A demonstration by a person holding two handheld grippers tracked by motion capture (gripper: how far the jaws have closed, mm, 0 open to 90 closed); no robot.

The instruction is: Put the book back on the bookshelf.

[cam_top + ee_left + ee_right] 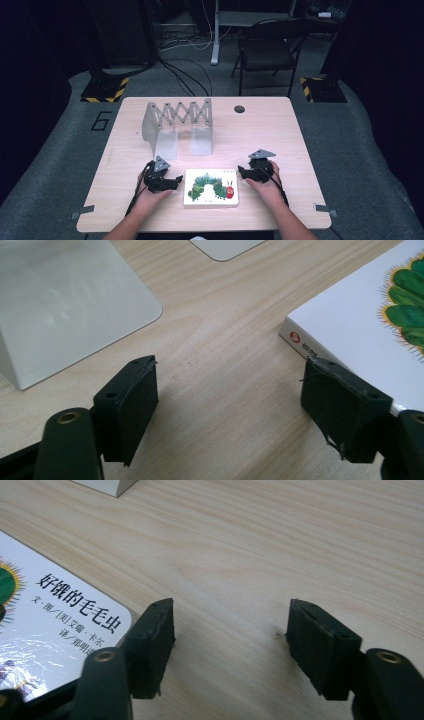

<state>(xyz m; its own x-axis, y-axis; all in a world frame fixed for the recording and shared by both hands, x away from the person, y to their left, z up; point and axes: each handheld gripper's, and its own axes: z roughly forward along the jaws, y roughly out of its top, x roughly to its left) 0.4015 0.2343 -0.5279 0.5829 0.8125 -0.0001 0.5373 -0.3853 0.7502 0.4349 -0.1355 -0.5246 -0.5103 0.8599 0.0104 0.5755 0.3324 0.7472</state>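
A white picture book (pixel 210 187) with a green caterpillar on its cover lies flat near the table's front edge. My left gripper (pixel 178 180) rests on the table at the book's left side and is open. In the left gripper view its jaws (pixel 230 390) stand apart over bare wood, the right one close against the book's (pixel 350 325) edge. My right gripper (pixel 242 173) sits at the book's upper right corner, also open. In the right gripper view the gripper (pixel 230 630) has bare table between its jaws, the left one beside the book's (pixel 50 615) corner.
A grey metal expanding book rack (pixel 177 125) stands behind the book at mid-table; its base plate (pixel 65 300) lies just ahead of my left gripper. A dark round cable hole (pixel 239 109) sits near the far edge. A folding chair (pixel 267 50) stands beyond the table.
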